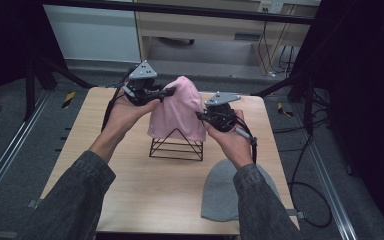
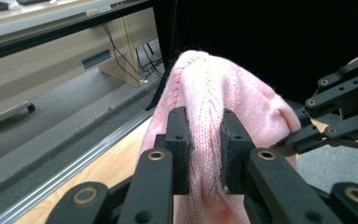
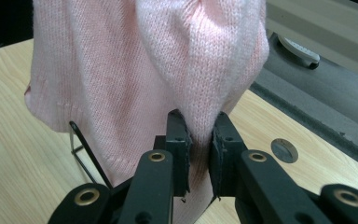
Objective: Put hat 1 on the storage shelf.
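L gripper (image 2: 204, 140): jaws closed on a fold of the pink hat (image 2: 223, 93), knit pinched tight between the pads at centre frame. R gripper (image 3: 199, 140): same, jaws clamped on a bunched fold low on the hat's other side.

In the high view, L gripper (image 1: 152, 93) sits upper left of centre at the hat's crown side, R gripper (image 1: 215, 116) just right of centre at the hat's edge. Hat (image 1: 177, 112) hangs between them, draped over the black wire stand (image 1: 176, 147) mid-table. Grey hat (image 1: 220, 192) lies flat at lower right, near the table (image 1: 130, 190) edge, partly under the R sleeve.

Risks, as I judge them:
- Both grips hold only thin folds, so the knit could slip out if pulled unevenly.
- The hem could snag on the stand's apex or a wire, since the fabric is loose, and tip the light stand.
- The R forearm could drag the grey hat off the table.
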### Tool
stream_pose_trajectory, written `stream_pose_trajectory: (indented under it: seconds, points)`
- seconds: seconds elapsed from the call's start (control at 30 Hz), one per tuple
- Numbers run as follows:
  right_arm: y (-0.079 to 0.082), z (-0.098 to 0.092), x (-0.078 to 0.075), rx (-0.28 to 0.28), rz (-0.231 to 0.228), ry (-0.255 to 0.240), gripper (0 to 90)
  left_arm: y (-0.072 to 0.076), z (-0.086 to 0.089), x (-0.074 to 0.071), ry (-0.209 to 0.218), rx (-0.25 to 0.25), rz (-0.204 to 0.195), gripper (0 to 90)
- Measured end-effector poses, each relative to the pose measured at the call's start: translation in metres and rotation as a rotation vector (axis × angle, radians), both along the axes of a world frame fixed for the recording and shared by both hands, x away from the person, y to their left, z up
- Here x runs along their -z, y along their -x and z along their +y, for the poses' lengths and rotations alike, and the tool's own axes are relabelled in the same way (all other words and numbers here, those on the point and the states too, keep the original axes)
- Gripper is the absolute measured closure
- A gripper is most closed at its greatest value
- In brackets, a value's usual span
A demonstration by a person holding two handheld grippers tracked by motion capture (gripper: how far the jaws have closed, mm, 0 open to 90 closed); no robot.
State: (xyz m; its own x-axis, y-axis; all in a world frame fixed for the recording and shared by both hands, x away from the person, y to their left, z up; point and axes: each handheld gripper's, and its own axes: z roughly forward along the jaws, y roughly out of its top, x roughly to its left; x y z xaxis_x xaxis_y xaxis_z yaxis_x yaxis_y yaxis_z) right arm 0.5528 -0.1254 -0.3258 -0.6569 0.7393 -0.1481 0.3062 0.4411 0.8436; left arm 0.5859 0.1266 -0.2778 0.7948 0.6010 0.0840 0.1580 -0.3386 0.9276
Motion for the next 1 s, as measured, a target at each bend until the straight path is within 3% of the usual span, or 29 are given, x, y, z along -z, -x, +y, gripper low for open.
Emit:
stream_pose_trajectory:
  seconds: [0.17,0.53,1.0]
  points:
    - [0.001,0.002,0.003,-0.003,0.000,0.029,80.1,0.005,0.005,0.008,-0.013,0.006,0.007,76.2]
    - [0.005,0.009,0.011,-0.007,0.007,0.077,80.0,0.011,0.011,0.027,0.001,0.010,0.025,74.0]
    - [0.006,0.005,0.030,-0.002,0.038,0.086,80.0,0.018,0.010,0.047,-0.021,0.025,0.054,73.4]
